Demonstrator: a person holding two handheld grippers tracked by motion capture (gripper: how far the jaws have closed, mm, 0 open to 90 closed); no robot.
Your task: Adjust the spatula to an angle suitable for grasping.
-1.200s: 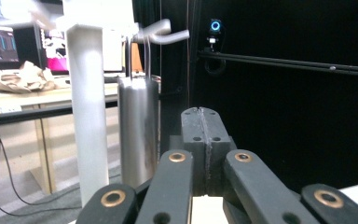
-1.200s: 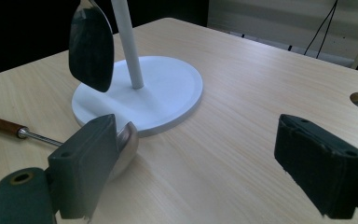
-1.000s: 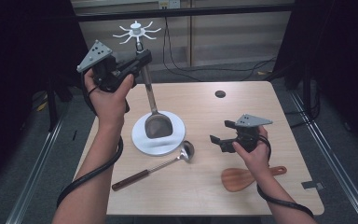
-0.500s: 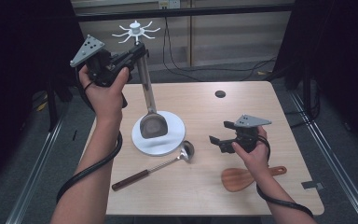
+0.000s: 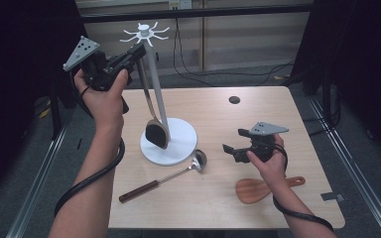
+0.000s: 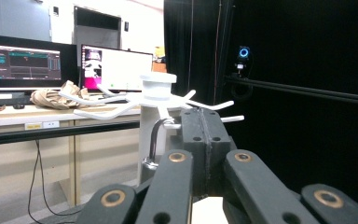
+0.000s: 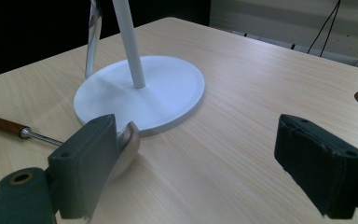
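My left gripper (image 5: 138, 52) is held high beside the top of the white hook rack (image 5: 145, 33), shut on the upper end of a metal turner (image 5: 156, 131). The turner hangs down along the rack's pole, its dark head just above the round base (image 5: 181, 148). In the left gripper view the jaws are pressed together at the left gripper (image 6: 204, 116), and the turner's metal loop (image 6: 153, 142) sits just under a white hook arm (image 6: 98, 112). My right gripper (image 5: 233, 140) hovers low over the table, open and empty; in its own view the right gripper (image 7: 205, 154) faces the base (image 7: 168, 88).
A steel ladle (image 5: 178, 171) with a wooden handle lies in front of the base; its bowl (image 7: 127, 144) is beside my right gripper's left jaw. A wooden spatula (image 5: 258, 189) lies near the front right edge. A small round hole (image 5: 234, 99) is in the tabletop at the back.
My left hand has carried the turner up and to the left toward the rack's top, and its handle now hangs more upright. The right hand has stayed put.
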